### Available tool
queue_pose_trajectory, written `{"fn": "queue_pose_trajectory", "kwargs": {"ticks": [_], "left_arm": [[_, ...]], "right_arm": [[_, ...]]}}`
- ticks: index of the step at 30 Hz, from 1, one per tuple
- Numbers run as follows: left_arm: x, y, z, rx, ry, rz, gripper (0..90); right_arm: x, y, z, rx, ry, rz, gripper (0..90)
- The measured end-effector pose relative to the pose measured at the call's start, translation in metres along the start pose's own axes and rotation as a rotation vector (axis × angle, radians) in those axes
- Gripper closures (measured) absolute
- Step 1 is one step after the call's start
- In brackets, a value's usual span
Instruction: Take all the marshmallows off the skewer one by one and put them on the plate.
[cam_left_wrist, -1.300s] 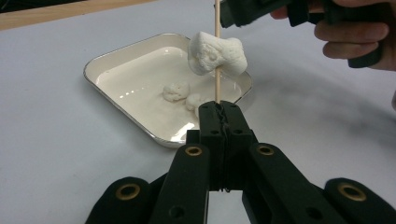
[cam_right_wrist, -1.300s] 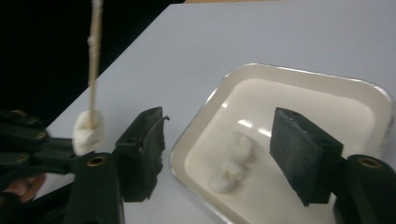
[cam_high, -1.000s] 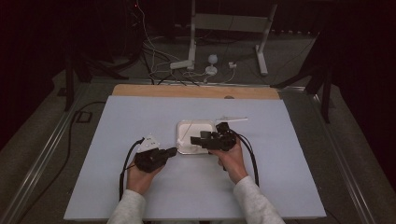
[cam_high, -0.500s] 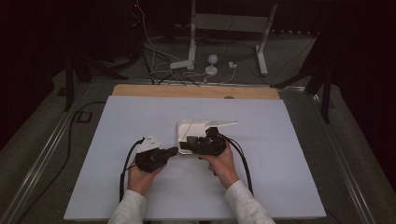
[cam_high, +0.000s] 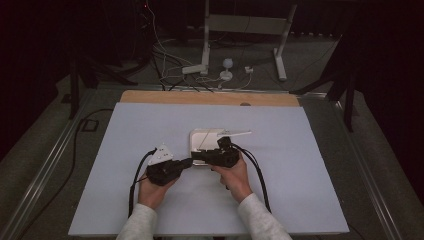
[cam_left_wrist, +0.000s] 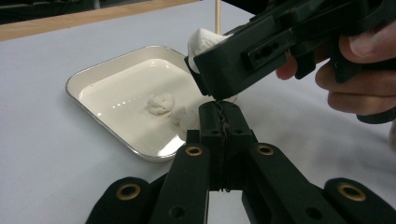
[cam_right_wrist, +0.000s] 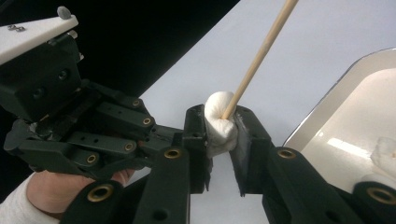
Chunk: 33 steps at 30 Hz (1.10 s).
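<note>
Right claw (cam_right_wrist: 223, 140), carried leftward over the past second from beside the tray's far corner to its near-left edge, now meets the left claw (cam_left_wrist: 220, 116); judged a hand-off or steadying step, the skewering apparently under way. Right claw pinches a marshmallow (cam_right_wrist: 219, 122) pierced by a wooden skewer (cam_right_wrist: 259, 52), held above the counter (cam_high: 125, 150) just beside the tray (cam_left_wrist: 100, 128); left claw pressed together, nothing visible between its jaws. The left gripper view reveals two more marshmallows (cam_left_wrist: 160, 103) lying in the tray; the high view gives only the layout, both hands close together at the tray's near side.
</note>
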<state>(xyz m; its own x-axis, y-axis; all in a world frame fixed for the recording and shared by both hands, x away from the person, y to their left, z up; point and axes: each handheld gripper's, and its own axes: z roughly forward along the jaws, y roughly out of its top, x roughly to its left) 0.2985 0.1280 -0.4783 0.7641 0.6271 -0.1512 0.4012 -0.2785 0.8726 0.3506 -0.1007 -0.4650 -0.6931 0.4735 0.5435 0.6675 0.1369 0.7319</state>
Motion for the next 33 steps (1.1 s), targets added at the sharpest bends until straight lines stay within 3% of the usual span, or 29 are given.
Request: {"fn": "queue_pose_trajectory", "kwargs": {"ticks": [4,9,16,22,28,30,33], "left_arm": [[-0.001,-0.001,0.001,0.015,-0.005,0.015,90.0],[-0.004,-0.001,0.004,0.018,-0.014,0.03,90.0],[-0.006,-0.002,0.006,0.037,-0.004,0.061,90.0],[-0.006,-0.002,0.006,0.025,-0.02,0.061,90.0],[-0.006,-0.003,0.005,0.043,0.0,0.075,90.0],[-0.004,-0.004,0.005,0.035,-0.008,0.065,90.0],[-0.005,-0.003,0.004,0.036,-0.006,0.076,90.0]], "right_arm": [[-0.004,0.005,-0.011,-0.053,-0.004,0.027,79.0],[-0.008,0.012,-0.027,-0.078,-0.019,0.02,79.3],[-0.01,0.017,-0.038,-0.097,-0.027,0.017,79.7],[-0.01,0.023,-0.046,-0.1,-0.028,0.006,79.9],[-0.008,0.03,-0.053,-0.109,-0.039,-0.001,80.3],[-0.01,0.033,-0.059,-0.133,-0.043,0.008,80.6],[-0.01,0.036,-0.064,-0.124,-0.052,-0.008,80.9]]}}
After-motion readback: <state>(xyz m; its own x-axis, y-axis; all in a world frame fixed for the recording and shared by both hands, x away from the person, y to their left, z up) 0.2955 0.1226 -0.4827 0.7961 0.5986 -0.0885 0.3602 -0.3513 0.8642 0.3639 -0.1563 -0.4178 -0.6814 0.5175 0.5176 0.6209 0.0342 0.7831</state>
